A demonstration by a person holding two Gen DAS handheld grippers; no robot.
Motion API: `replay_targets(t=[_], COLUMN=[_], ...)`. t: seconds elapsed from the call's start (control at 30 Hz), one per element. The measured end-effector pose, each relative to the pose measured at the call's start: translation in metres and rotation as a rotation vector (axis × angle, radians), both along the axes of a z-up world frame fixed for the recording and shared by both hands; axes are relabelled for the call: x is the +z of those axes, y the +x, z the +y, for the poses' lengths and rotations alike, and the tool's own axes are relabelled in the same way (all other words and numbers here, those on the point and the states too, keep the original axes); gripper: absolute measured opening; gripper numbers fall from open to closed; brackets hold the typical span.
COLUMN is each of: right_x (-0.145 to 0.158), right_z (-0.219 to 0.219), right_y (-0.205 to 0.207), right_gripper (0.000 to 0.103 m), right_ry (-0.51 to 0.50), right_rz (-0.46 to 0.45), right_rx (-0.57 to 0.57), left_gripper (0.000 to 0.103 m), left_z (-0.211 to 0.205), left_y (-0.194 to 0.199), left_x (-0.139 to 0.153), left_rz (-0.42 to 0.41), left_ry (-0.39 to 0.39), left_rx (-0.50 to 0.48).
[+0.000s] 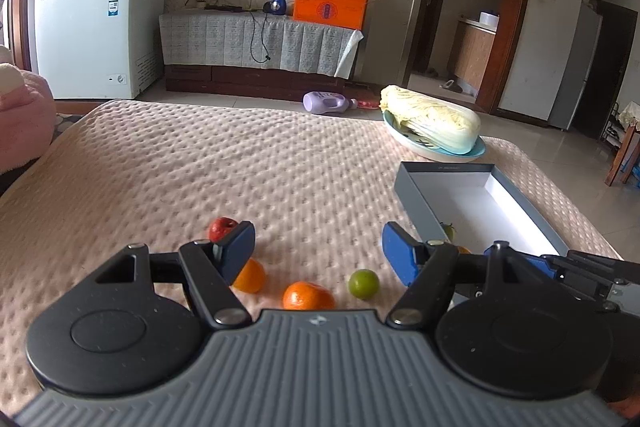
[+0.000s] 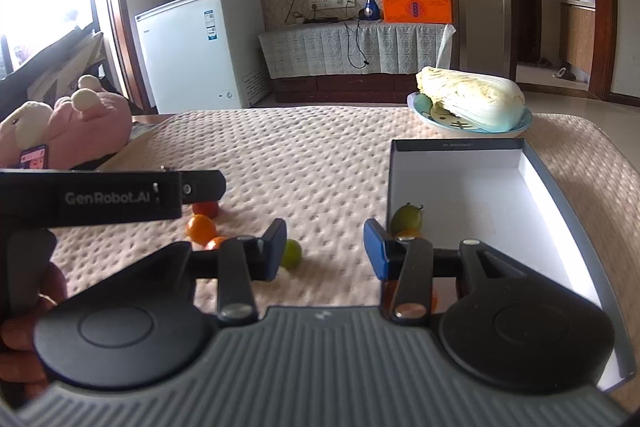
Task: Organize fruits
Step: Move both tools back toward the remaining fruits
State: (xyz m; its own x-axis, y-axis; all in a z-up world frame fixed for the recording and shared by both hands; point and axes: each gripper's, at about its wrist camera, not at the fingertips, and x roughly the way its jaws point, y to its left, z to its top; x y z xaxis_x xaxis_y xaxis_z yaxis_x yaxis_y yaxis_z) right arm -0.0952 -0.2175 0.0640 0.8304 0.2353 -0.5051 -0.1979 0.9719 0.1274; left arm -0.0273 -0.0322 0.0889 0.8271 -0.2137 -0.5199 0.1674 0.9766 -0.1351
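On the bench, left to right: red fruit [image 1: 221, 227], two oranges [image 1: 308, 295], lime [image 1: 363, 283] loose; box [image 1: 520, 211] holds one green fruit [image 2: 406, 219]. Left tongs [image 1: 318, 251] and right tongs [image 2: 325, 249] gape, empty. Risk: a nudged round fruit likely rolls across the padded cover.

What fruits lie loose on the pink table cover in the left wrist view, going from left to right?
Red apple → first orange → second orange → green lime. All four sit on the cover, outside the open box.
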Motion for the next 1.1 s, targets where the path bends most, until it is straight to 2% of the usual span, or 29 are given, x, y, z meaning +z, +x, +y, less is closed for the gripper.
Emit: replay_targets(t=[0.4, 0.83, 1.1], right_x=[-0.008, -0.015, -0.020], right_z=[0.025, 0.035, 0.039], right_y=[0.001, 0.004, 0.005], right_gripper=[0.045, 0.045, 0.045], right_ry=[-0.009, -0.014, -0.051], right_rz=[0.021, 0.049, 0.064], right_rx=[0.057, 0.086, 0.096], left_gripper=[0.075, 0.075, 0.075], left_z=[0.027, 0.058, 0.073], left_y=[0.000, 0.001, 0.004], left_x=[-0.002, -0.006, -0.007], left_rz=[0.012, 0.031, 0.048], left_ry=[0.005, 0.002, -0.010], left_rx=[0.047, 0.095, 0.131])
